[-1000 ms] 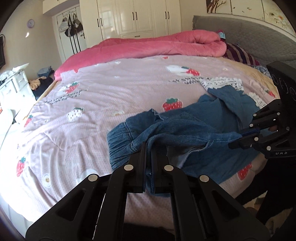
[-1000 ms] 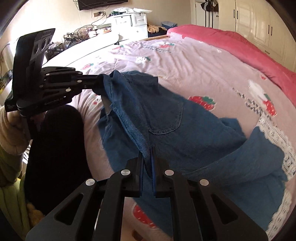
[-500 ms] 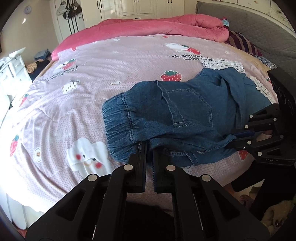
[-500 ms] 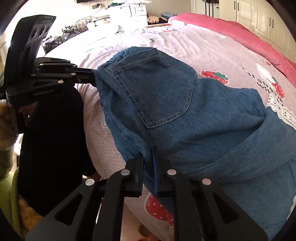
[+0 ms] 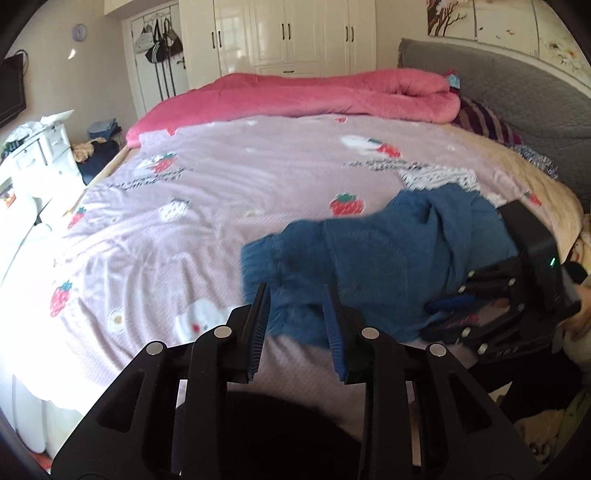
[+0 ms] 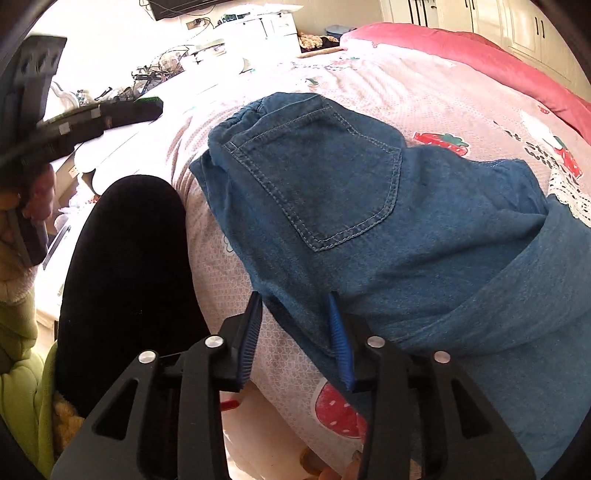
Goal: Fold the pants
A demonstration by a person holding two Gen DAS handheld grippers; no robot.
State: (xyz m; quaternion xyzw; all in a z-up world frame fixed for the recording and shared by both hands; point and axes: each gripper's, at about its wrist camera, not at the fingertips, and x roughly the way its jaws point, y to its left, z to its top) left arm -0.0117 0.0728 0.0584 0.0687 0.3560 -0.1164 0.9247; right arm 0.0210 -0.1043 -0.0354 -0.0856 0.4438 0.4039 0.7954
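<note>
A bedroom: a wide bed under a lilac strawberry-print cover (image 5: pixel 229 192), a pink duvet (image 5: pixel 314 96) rolled along its far side, white wardrobes (image 5: pixel 288 33) behind.

My left gripper (image 5: pixel 297 325) now stands with its jaws spread wide and nothing between them; half a second ago those jaws were pinched tight on the denim hem. My right gripper (image 6: pixel 297 332) has done the same: its blue-ribbed pads are parted, where a moment ago they clamped the cloth. Both have let go.

The pants (image 6: pixel 369 221) lie dropped on the near edge of the bed, no longer stretched taut between the two tools. In the right wrist view the back pocket (image 6: pixel 325 181) faces up and the gathered waistband (image 6: pixel 243 118) points away toward the desk side; one leg lies folded across the other at the right. The cloth's near edge sits just ahead of the right gripper's open tips, and I cannot tell whether it touches them.

In the left wrist view the pants (image 5: pixel 388 266) look blurred. The waistband's near corner shows between the open tips. The right gripper (image 5: pixel 458 314) shows at the frame's right, low beside the denim. From the right camera, the left gripper (image 6: pixel 125 110) hangs up and to the left, apart from the cloth, its holding hand (image 6: pixel 37 192) gripping the handle. A black-clad leg (image 6: pixel 125 277) stands against the mattress edge.
</note>
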